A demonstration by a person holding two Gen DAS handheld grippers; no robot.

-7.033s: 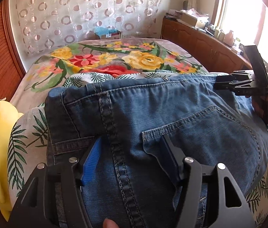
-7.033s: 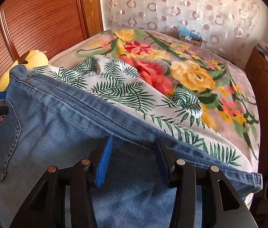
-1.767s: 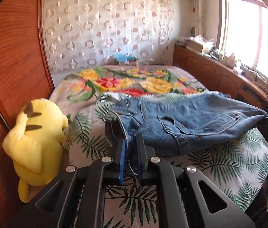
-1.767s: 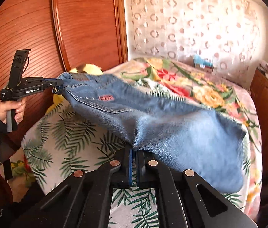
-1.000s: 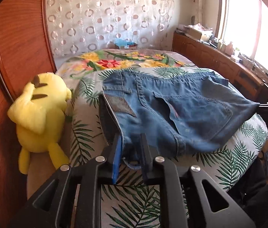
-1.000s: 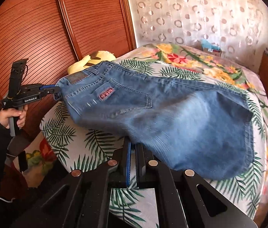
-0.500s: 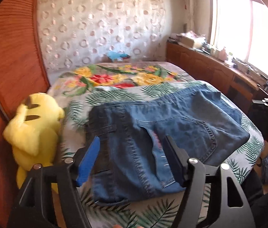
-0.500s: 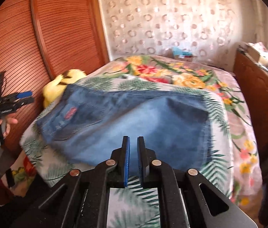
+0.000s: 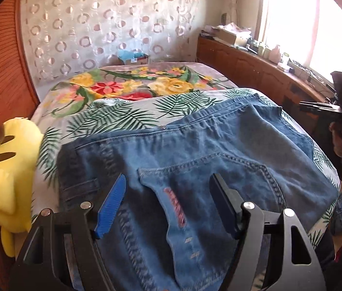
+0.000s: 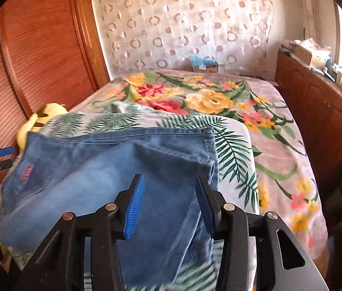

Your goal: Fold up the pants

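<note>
Blue denim pants [image 9: 195,155] lie folded on the palm-leaf sheet at the near end of the bed, back pocket with a red tag up. My left gripper [image 9: 168,203] is open just above the waist end, holding nothing. In the right wrist view the pants [image 10: 112,177] lie flat with the leg hems toward the right. My right gripper [image 10: 168,203] is open over the hem end, empty. The right gripper also shows at the right edge of the left wrist view [image 9: 316,106], and the left gripper at the left edge of the right wrist view [image 10: 1,156].
A yellow plush toy [image 9: 6,169] lies at the bed's left edge against the wooden wardrobe [image 10: 37,48]. A floral blanket [image 10: 207,99] covers the far half of the bed. A wooden cabinet [image 9: 256,70] with clutter runs under the window on the right.
Both grippers let go of the pants, which now lie folded on the bed. My right gripper has opened in the last half second; both have moved in close over the denim.
</note>
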